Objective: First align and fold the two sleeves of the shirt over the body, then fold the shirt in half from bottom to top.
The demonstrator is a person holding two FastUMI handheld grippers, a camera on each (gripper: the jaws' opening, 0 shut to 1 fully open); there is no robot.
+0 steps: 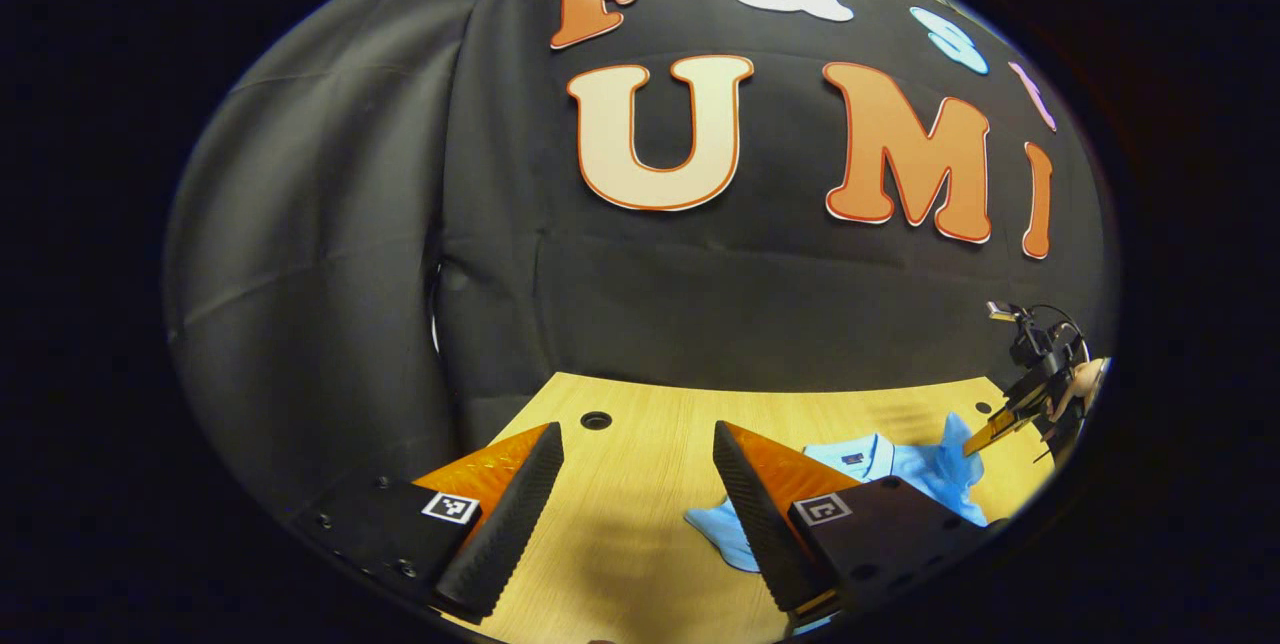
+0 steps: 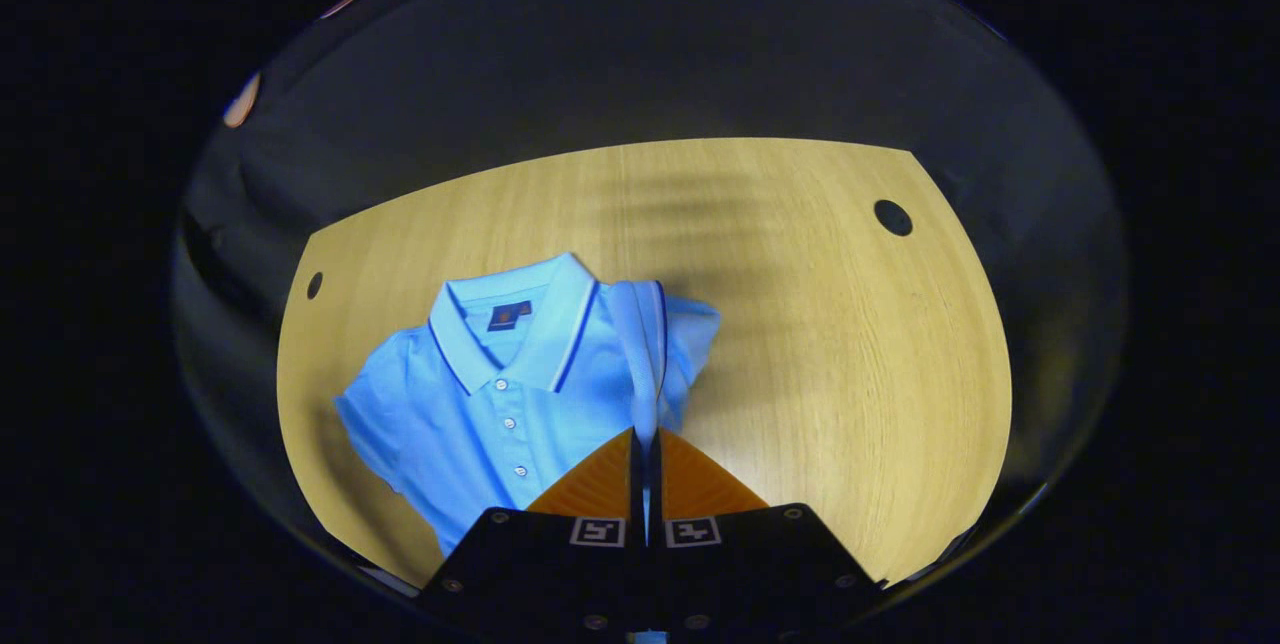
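- The light blue shirt (image 2: 480, 394) lies face up, collar toward the far edge of the worktop (image 2: 850, 344), nearer its left side in the right gripper view.
- Right claw (image 2: 646, 449) is pinched tight on one sleeve (image 2: 640, 344), lifted over the body (this fold looks underway).
- Left claw (image 1: 635, 484) gapes wide, holding nothing.
- The other sleeve (image 2: 365, 424) still lies out flat; the bottom-to-top fold remains.

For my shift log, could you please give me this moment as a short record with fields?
surface: wooden table
garment: light blue polo shirt, collar away from the right tool's camera
right tool: shut on the shirt's sleeve, lifting it off the table
left tool: open, holding nothing, above the table near the shirt's other sleeve
folds done: none finished
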